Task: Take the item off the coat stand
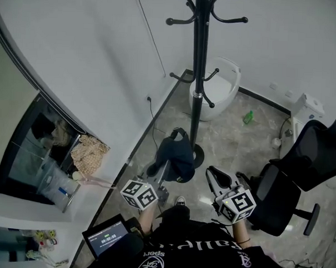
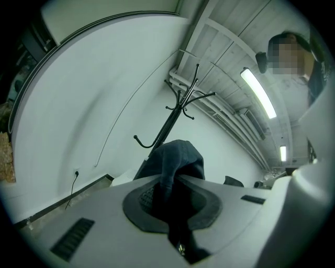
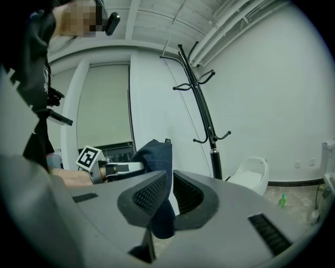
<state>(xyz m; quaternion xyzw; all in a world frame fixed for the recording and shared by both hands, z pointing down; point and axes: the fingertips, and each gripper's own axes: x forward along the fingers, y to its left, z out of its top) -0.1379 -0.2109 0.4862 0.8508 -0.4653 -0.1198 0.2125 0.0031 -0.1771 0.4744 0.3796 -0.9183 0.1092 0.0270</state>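
Observation:
A dark blue cap (image 1: 175, 153) hangs off the black coat stand (image 1: 199, 76), low and just left of the stand's base. My left gripper (image 1: 162, 172) is shut on it. In the left gripper view the blue fabric (image 2: 175, 157) is pinched between the pads and rises over my left gripper (image 2: 170, 191), with the coat stand (image 2: 172, 118) behind. My right gripper (image 1: 210, 174) sits to the right of the cap, apart from it, jaws a little open. In the right gripper view the cap (image 3: 154, 157) shows beyond the narrow gap of my right gripper (image 3: 170, 183).
A black office chair (image 1: 291, 186) stands close on the right. A white bin (image 1: 220, 86) sits behind the stand and a green bottle (image 1: 247, 117) lies on the floor. A dark glass cabinet (image 1: 39, 158) and a tablet (image 1: 109, 236) are on the left.

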